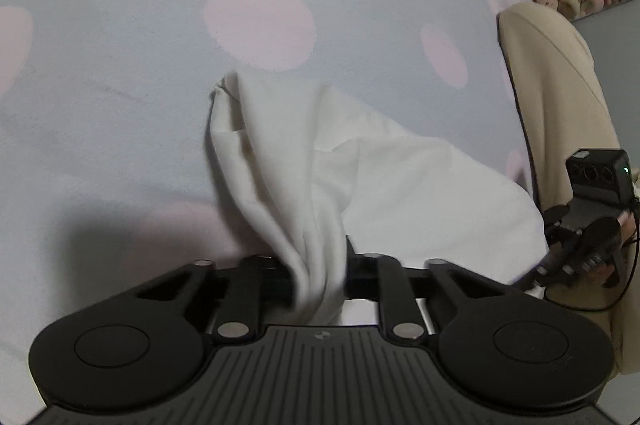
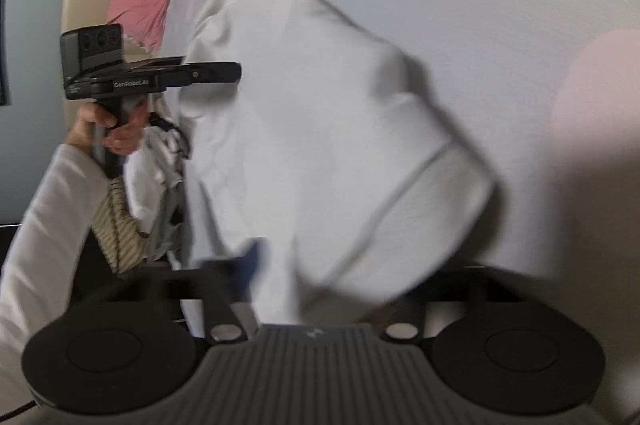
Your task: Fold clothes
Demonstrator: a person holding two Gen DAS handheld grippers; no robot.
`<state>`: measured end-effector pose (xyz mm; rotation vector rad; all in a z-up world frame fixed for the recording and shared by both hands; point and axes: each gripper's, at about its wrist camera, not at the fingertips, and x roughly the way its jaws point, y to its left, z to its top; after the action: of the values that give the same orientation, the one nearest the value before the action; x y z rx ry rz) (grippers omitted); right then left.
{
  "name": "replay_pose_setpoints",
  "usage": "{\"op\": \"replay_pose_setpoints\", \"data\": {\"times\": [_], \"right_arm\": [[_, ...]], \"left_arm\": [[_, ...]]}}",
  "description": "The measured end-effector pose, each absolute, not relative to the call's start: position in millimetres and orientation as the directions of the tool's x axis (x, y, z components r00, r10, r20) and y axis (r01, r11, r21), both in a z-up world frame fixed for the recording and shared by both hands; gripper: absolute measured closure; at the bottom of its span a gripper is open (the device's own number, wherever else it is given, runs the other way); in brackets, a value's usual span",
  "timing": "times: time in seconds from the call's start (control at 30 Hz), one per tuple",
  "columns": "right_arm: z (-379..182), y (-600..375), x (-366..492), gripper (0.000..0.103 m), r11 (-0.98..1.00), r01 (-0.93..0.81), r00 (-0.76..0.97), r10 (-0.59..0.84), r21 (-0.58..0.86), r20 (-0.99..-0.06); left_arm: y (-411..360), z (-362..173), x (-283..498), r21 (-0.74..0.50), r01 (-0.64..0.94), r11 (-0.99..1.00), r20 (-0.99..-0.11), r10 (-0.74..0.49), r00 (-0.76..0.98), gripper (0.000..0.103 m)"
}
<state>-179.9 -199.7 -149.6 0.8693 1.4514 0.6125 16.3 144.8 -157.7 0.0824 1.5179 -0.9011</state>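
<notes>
Over the dotted bedsheet, both my grippers, left and right, pinch the white garment aloft mid-fold, which I judge next needs laying flat.

Both grippers were matte black, with round discs, silver screws and a ribbed grey plate. The left gripper bore white "GenRobot.AI" lettering; its holder wore a white sleeve.
</notes>
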Motion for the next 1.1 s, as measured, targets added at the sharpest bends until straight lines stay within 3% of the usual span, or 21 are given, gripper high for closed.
{"op": "replay_pose_setpoints", "data": {"times": [0.13, 0.6, 0.87, 1.1], "right_arm": [[-157.0, -206.0, -178.1, 0.083, 0.542, 0.192, 0.064, 0.825, 0.818, -0.561], [-109.8, -198.8, -150.2, 0.084, 0.542, 0.001, 0.067, 0.839, 0.841, -0.541], [-63.4, -160.1, -121.2, 0.084, 0.505, -0.175, -0.041, 0.854, 0.845, -0.518], [-29.2, -90.5, -122.3, 0.084, 0.405, -0.297, -0.227, 0.850, 0.865, -0.476]], "left_arm": [[136.2, -151.2, 9.3, -0.426, 0.568, 0.704, -0.897, -0.410, -0.164, 0.095], [156.6, -58.1, -37.9, -0.297, 0.526, 0.797, -0.915, -0.395, 0.083, 0.097], [207.0, -0.3, -104.1, -0.236, 0.384, 0.893, -0.917, -0.335, 0.215, 0.097], [273.9, 40.9, -209.6, -0.184, 0.175, 0.967, -0.922, -0.232, 0.310, 0.096]]}}
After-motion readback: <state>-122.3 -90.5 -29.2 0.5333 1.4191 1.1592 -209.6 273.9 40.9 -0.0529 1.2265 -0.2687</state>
